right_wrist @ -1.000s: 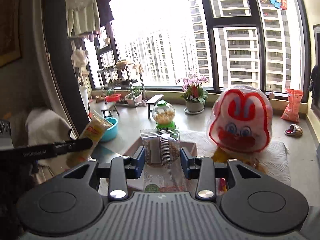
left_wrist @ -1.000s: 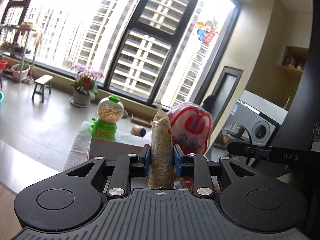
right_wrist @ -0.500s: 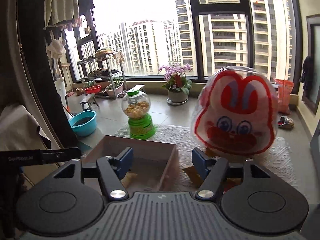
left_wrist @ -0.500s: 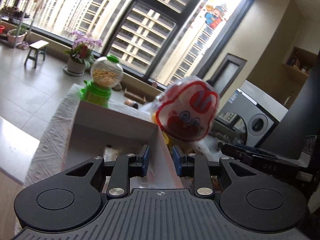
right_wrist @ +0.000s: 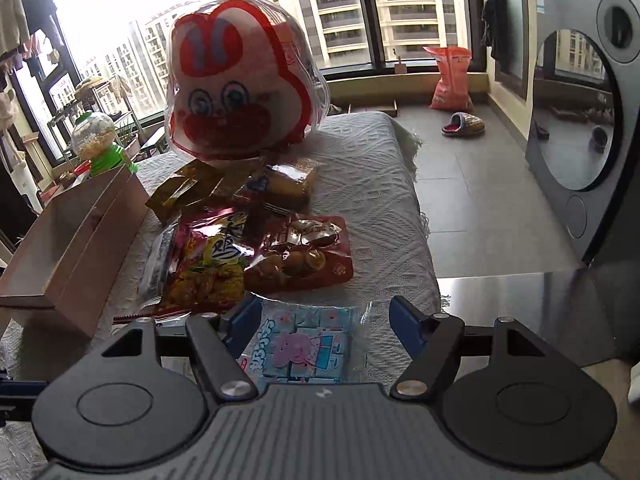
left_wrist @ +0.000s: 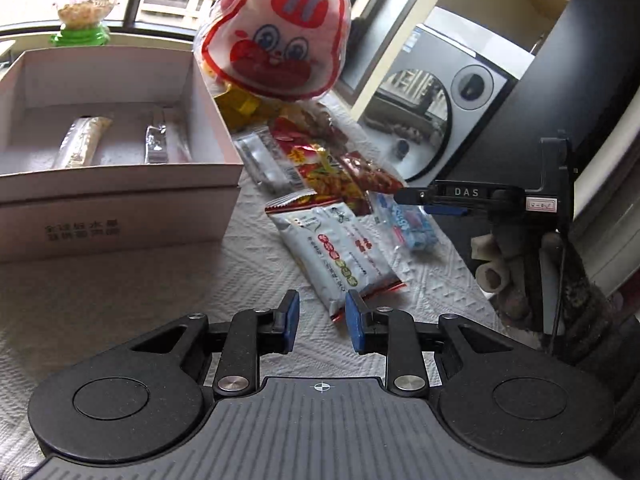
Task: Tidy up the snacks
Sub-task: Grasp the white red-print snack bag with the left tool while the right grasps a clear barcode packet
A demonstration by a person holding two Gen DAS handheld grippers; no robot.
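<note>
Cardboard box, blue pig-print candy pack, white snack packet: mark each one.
cardboard box (left_wrist: pixel 120 196), left wrist view, front wall.
blue pig-print candy pack (right_wrist: pixel 304 344), right wrist view, pig picture.
white snack packet (left_wrist: pixel 340 252), left wrist view, middle of its printed face.

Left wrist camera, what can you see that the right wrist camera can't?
Only the left wrist view looks into the pink box: two snack packets lie there, a grain bar and a silver one. It also shows the white packet.

Only the right wrist view shows the slipper and orange bag on the floor.

Both show the bunny bag, candy dispenser and blue candy pack.
</note>
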